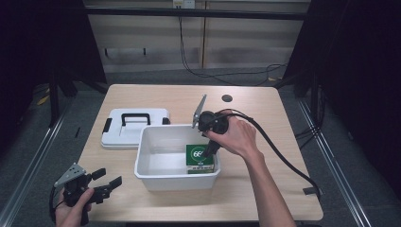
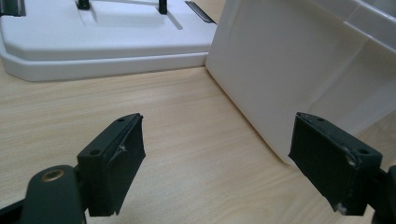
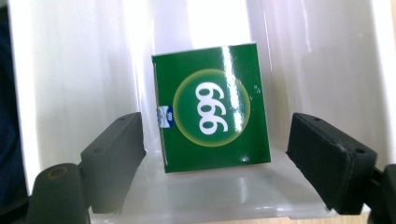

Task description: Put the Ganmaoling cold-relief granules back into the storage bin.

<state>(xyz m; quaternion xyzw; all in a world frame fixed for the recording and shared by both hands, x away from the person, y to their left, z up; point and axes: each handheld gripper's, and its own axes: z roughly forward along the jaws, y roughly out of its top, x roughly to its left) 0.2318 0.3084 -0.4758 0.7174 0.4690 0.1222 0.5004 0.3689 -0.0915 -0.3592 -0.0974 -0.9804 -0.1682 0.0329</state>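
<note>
A green box (image 1: 199, 158) printed with "999" lies in the right end of the white plastic bin (image 1: 161, 178). My right gripper (image 1: 211, 147) hangs over that end of the bin, pointing down at the box. In the right gripper view its jaws stand wide apart on either side of the green box (image 3: 212, 106) without touching it, so the right gripper (image 3: 219, 156) is open. My left gripper (image 1: 108, 182) rests at the table's front left corner, open and holding nothing. In the left gripper view the left gripper (image 2: 219, 161) faces the bin's outer wall (image 2: 289, 70).
The bin's white lid (image 1: 135, 126) with a black handle lies flat behind and left of the bin; the lid (image 2: 102, 42) also shows in the left gripper view. A black cable (image 1: 279, 151) trails from the right gripper across the table's right side. A round hole (image 1: 227, 98) sits near the far edge.
</note>
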